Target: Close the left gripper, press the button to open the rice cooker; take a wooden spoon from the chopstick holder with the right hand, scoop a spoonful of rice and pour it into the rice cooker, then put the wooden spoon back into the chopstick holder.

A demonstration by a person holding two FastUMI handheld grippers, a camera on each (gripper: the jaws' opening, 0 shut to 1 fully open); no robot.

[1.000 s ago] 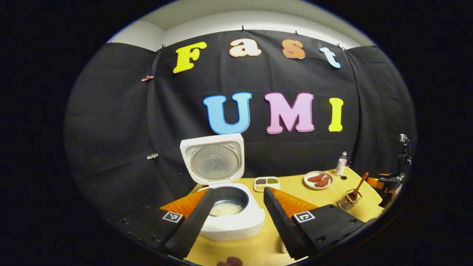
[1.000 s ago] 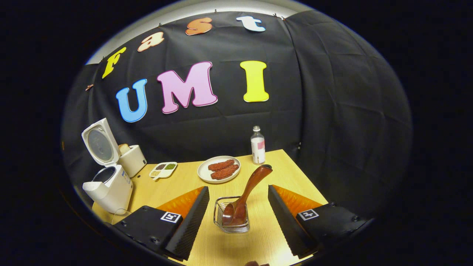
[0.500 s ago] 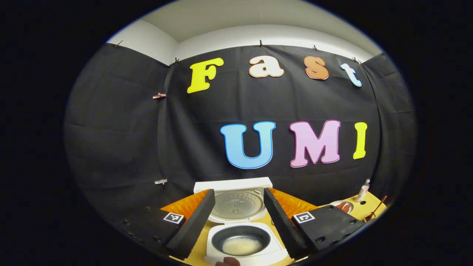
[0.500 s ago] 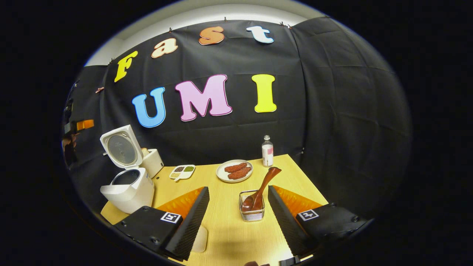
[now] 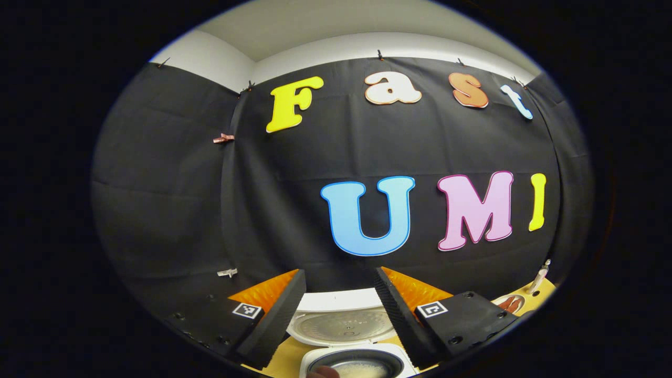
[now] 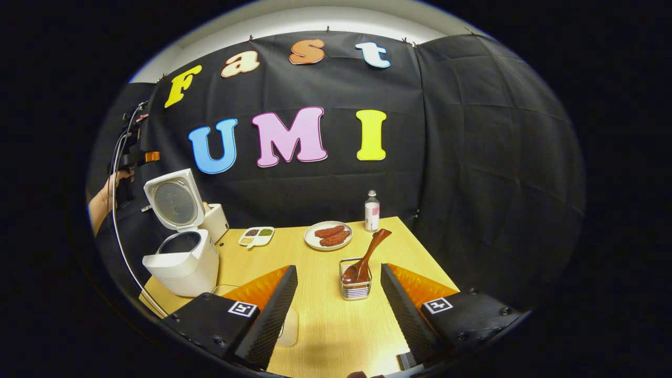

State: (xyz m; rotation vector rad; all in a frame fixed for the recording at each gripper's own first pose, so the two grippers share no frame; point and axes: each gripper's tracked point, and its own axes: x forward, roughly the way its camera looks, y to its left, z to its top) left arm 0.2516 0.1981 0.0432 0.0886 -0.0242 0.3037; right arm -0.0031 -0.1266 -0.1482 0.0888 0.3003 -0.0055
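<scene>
The white rice cooker (image 6: 178, 257) stands at the table's left with its lid (image 6: 175, 200) up. In the left gripper view the lid (image 5: 344, 325) and the pot holding rice (image 5: 362, 371) sit low between my fingers. My left gripper (image 5: 338, 273) is open and high above the cooker; it also shows at far left (image 6: 131, 157), held by a hand. The wooden spoon (image 6: 365, 260) leans in the wire chopstick holder (image 6: 356, 286), bowl down. My right gripper (image 6: 338, 268) is open, drawn back from the holder and touching nothing.
On the yellow table (image 6: 315, 325) are a plate of reddish-brown food (image 6: 328, 234), a small bottle (image 6: 371, 211), a divided dish of grains (image 6: 256, 236) and a white box (image 6: 216, 223) behind the cooker. A cable (image 6: 121, 236) hangs from the left gripper.
The left gripper rose and tilted up, so the cooker slid to the bottom of its view. The right gripper backed away from the holder, which now looks smaller. The spoon stayed put.
</scene>
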